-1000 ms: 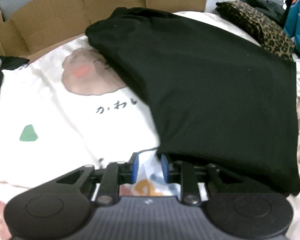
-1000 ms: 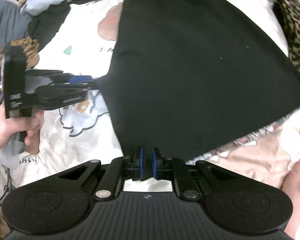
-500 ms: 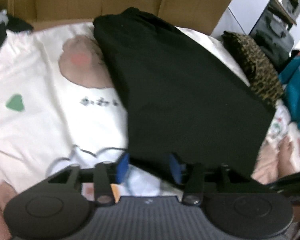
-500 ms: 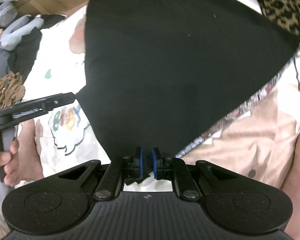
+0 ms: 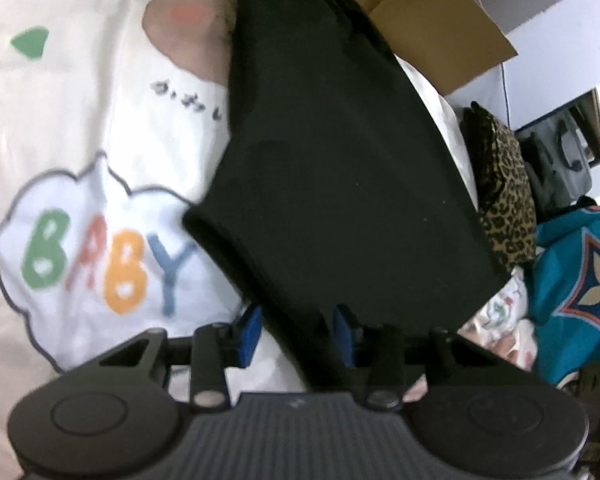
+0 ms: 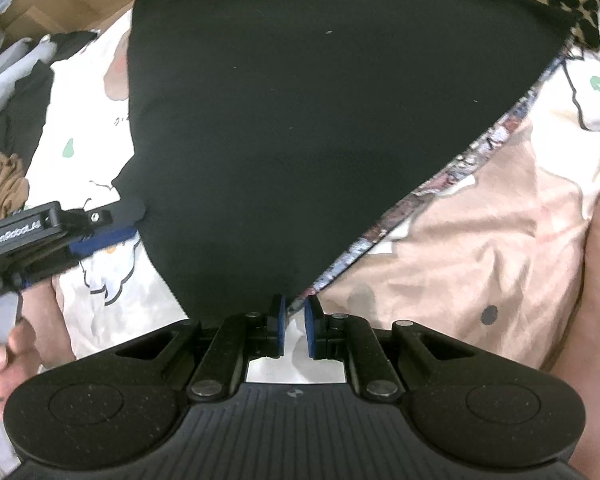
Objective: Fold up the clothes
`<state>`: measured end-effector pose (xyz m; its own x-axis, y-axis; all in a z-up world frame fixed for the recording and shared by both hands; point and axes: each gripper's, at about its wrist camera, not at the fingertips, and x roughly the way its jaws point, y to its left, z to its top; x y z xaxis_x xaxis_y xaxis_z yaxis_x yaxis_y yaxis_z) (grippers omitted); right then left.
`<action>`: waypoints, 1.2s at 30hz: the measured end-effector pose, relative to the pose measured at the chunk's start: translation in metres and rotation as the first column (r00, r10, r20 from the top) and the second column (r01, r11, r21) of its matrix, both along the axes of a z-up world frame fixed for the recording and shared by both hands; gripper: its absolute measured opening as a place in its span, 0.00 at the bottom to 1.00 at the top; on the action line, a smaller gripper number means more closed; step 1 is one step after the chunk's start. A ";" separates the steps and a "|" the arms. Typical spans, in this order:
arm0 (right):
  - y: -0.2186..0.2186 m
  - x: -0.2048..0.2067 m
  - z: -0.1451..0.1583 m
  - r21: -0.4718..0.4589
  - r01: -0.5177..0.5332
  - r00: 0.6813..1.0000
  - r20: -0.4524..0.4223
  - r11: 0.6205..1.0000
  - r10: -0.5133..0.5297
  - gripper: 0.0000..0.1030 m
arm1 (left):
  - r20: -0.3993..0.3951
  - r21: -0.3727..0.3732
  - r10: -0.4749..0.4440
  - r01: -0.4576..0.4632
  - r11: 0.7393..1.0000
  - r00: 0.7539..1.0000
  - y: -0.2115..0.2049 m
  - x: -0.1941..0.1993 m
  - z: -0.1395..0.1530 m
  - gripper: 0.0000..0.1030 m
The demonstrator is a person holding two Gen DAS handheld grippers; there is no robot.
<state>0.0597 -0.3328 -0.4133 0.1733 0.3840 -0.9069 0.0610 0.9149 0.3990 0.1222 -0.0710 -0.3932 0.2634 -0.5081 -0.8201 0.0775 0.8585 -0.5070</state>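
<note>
A folded black garment (image 5: 340, 168) lies on a white printed bedsheet (image 5: 80, 128). My left gripper (image 5: 296, 330) is open, its blue pads wide apart, with the garment's near corner lying between them. The garment fills the middle of the right wrist view (image 6: 320, 120). My right gripper (image 6: 295, 326) is slightly open at the garment's near corner, its pads a small gap apart with nothing pinched. The left gripper also shows in the right wrist view (image 6: 112, 232), at the garment's left edge.
A leopard-print cloth (image 5: 504, 200) lies at the garment's far right side. A teal patterned fabric (image 5: 580, 280) is at the right. A cardboard box (image 5: 432, 16) stands behind. Dark and brown clothes (image 6: 4, 184) are heaped at the left.
My left gripper's pads have spread wide apart at the garment's corner. My right gripper has loosened from shut on the garment's corner to a small gap. Both views have swung.
</note>
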 end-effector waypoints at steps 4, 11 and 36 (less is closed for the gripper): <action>-0.007 -0.003 0.004 0.028 0.042 0.999 0.018 0.999 -0.042 0.37 | -0.025 0.013 -0.019 0.019 1.000 1.000 -0.011 -0.011 -0.005 0.08; -0.008 -0.003 0.014 0.001 0.050 0.997 0.052 0.999 -0.050 0.37 | -0.061 0.007 -0.010 0.010 1.000 0.998 -0.017 -0.031 -0.009 0.04; -0.014 -0.022 -0.039 0.290 0.310 0.946 -0.187 0.905 -0.264 0.39 | -0.249 -0.181 0.154 -0.202 0.963 0.956 -0.004 -0.046 -0.048 0.16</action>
